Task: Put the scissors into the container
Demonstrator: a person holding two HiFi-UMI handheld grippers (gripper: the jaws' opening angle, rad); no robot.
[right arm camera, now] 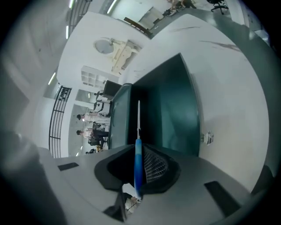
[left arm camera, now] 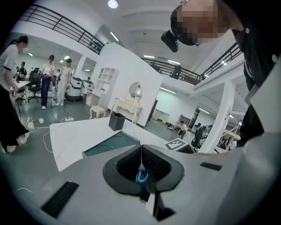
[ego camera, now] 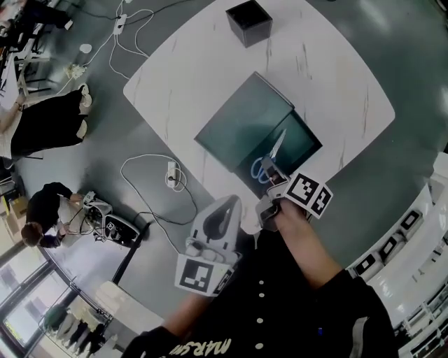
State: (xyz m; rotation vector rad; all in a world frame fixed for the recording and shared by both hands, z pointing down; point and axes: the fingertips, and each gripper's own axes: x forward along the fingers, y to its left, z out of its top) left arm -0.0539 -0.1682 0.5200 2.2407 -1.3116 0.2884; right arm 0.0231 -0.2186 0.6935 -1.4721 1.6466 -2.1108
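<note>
One white table [ego camera: 336, 77] with rounded corners lies ahead of both sets of jaws. It fills the ground in front of the right gripper [ego camera: 275, 192] and stretches out beyond the left gripper [ego camera: 227, 203].

On it sits the dark green container [ego camera: 241, 129], directly in front of the right jaws and just below their line. Seen along those jaws, its green inner wall [right arm camera: 175, 110] rises right behind the tips. From the left jaws the container [left arm camera: 109, 144] lies ahead and a little to the left.

The left gripper [left arm camera: 141, 149] hangs off the table's near edge, beside the right one. Its jaws are pressed together with nothing between the pads.

A small black box [ego camera: 248, 21] stands far beyond both sets of jaws, near the table's far edge and well apart from the container.

The scissors [ego camera: 271, 157] are in the right gripper [right arm camera: 138, 151], whose jaws stand narrow and clamp the blue handle edge-on. The closed blades [right arm camera: 138, 118] run straight out from the jaw tips and point over the container. The handle loops stay at the jaws, above the container's near rim.
</note>
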